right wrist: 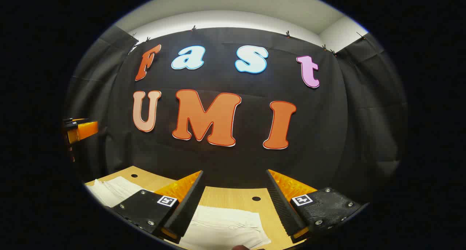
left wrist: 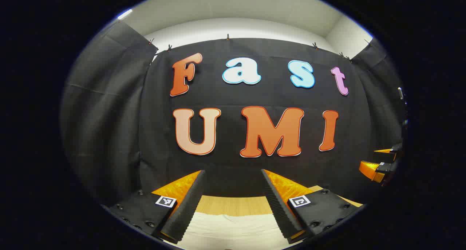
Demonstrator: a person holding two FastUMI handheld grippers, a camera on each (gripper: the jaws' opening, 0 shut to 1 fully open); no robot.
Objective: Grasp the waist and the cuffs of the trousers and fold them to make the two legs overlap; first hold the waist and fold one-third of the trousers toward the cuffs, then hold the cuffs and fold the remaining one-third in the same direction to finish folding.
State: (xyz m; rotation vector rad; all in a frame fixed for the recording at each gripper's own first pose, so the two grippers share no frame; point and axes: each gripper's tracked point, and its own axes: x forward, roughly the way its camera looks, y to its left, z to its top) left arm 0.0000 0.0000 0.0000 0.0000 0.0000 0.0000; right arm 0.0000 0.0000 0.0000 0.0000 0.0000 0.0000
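Trousers [right wrist: 225, 221] of pale, thin cloth are seen lying flat on the wooden table [right wrist: 233, 199], below and between the parted, empty fingers of the right gripper [right wrist: 235, 202]; they are judged light, limp and prone to slide, so waist and cuff edges should be pinched through all layers. In the left gripper view, the left gripper [left wrist: 233, 202] is likewise spread and empty over cloth. The right gripper view alone reveals a cloth edge and table holes.

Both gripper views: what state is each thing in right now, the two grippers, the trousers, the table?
left gripper: open, holding nothing, above the cloth.
right gripper: open, holding nothing.
white trousers: lying flat on the table, wrinkled, not gripped.
wooden table: bears the trousers, far edge bare.
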